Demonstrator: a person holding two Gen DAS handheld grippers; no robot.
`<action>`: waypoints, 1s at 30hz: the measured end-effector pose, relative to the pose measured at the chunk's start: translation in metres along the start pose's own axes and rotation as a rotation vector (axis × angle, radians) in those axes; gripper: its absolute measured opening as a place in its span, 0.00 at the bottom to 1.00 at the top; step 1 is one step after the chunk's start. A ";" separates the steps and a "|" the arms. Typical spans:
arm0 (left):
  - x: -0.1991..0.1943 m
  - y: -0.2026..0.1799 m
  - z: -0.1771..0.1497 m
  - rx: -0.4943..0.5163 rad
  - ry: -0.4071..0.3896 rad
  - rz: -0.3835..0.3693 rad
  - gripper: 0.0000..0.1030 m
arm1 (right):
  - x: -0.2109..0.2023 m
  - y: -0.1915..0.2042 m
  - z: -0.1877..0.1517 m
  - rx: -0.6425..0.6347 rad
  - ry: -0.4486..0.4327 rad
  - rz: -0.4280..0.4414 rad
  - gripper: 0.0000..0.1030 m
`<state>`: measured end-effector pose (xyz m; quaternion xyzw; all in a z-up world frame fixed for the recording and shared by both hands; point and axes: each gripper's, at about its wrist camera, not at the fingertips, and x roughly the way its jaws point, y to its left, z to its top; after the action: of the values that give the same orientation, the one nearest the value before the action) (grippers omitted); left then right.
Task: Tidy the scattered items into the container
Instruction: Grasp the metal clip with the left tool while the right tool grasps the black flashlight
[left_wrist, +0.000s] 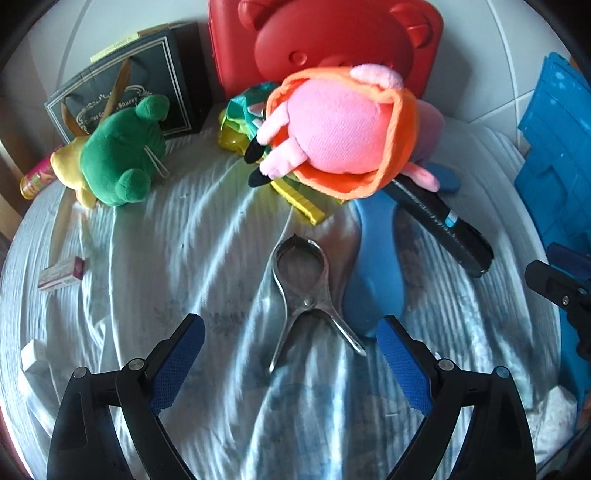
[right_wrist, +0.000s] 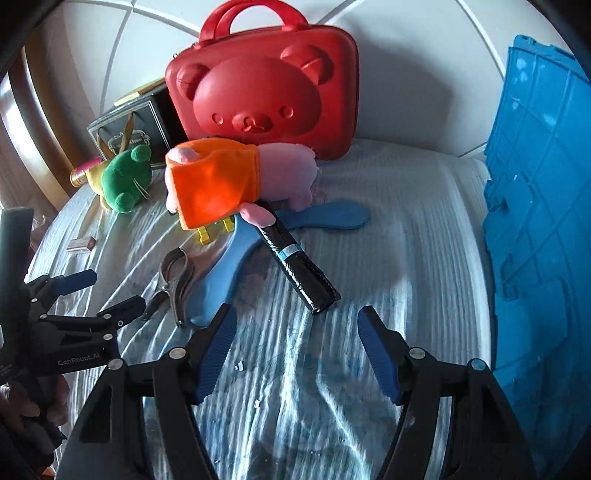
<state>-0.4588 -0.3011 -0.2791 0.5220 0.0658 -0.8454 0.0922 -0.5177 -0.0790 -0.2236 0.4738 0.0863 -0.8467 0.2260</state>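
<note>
Your left tongs (left_wrist: 291, 373) gape, empty, straddling the metal clip (left_wrist: 304, 291) on the sheeted surface (left_wrist: 184, 229). Right tongs (right_wrist: 293, 350) wide open too, near the black roll (right_wrist: 295, 266). Pick-up step: lower, pinch clip, carry to blue crate (right_wrist: 539, 184).

Rumpled pale sheet (right_wrist: 406, 229) below white tiled wall (right_wrist: 399, 51).

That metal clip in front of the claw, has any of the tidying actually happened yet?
Nothing looks done. The metal clip lies on the sheet, between the open fingers of the left claw, not yet gripped. The right claw is open and empty. The pink plush, green plush and black roll remain outside the blue crate.
</note>
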 end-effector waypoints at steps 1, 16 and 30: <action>0.008 0.001 0.001 -0.006 0.012 0.000 0.93 | 0.010 -0.001 0.002 -0.009 0.012 0.003 0.65; 0.058 0.008 0.002 -0.048 0.075 -0.063 0.82 | 0.121 0.004 0.038 -0.194 0.187 0.005 0.39; 0.015 -0.003 -0.009 0.062 -0.009 -0.046 0.34 | 0.087 -0.008 0.009 -0.013 0.139 0.023 0.34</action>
<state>-0.4581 -0.2979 -0.2967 0.5192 0.0513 -0.8512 0.0571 -0.5672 -0.1013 -0.2928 0.5310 0.1017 -0.8085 0.2322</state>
